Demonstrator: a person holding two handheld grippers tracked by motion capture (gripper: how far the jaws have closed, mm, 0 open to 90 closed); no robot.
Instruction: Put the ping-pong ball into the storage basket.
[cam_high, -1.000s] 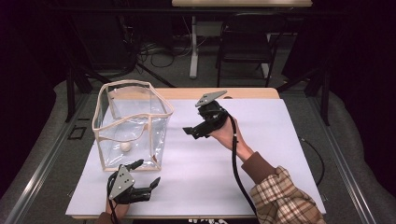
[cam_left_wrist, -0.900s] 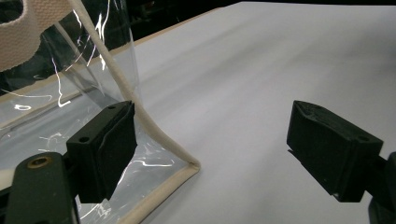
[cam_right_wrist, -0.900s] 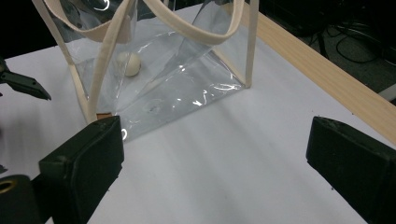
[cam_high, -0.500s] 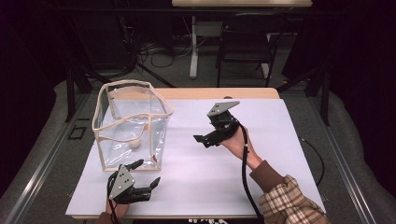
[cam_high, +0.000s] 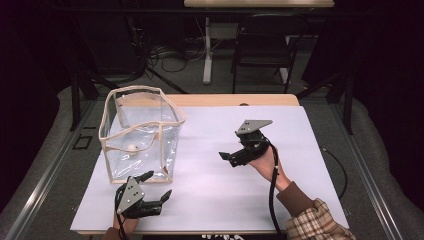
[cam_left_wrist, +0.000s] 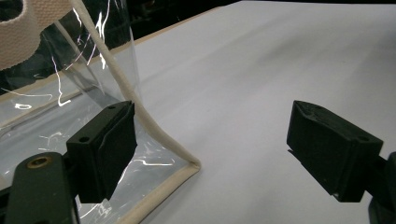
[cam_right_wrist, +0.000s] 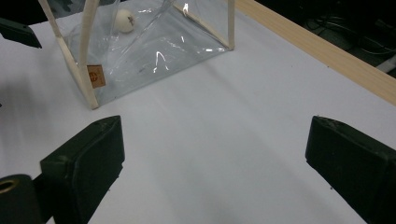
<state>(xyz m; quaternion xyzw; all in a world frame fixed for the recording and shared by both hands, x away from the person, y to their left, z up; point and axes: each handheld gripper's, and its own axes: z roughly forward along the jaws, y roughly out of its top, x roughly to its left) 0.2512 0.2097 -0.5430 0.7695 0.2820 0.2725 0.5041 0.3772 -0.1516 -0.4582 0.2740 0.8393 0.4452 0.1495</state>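
Clear plastic bag (cam_high: 140, 135) stands upright on the white surface (cam_high: 225, 200), at its left part, mouth open to the top. Walls transparent and glossy, catching glints of light; edges and rim bound in cream fabric tape, which also runs down the corners. Rim sags unevenly. A small tan label sits low on one corner seam, seen in the right gripper view. Inside, on the bag's floor, lies a small white ball (cam_high: 132, 147) with a dark mark on it.

Left claw (cam_high: 157, 186) rests low at the near edge of the surface, just in front of the bag's near corner; jaws spread wide, gripping nothing. In the left gripper view one jaw stands just beside the taped bottom corner; contact cannot be told.

Right claw (cam_high: 226, 157) held above the surface's middle, well apart from the bag, pointing toward it; jaws spread, empty.
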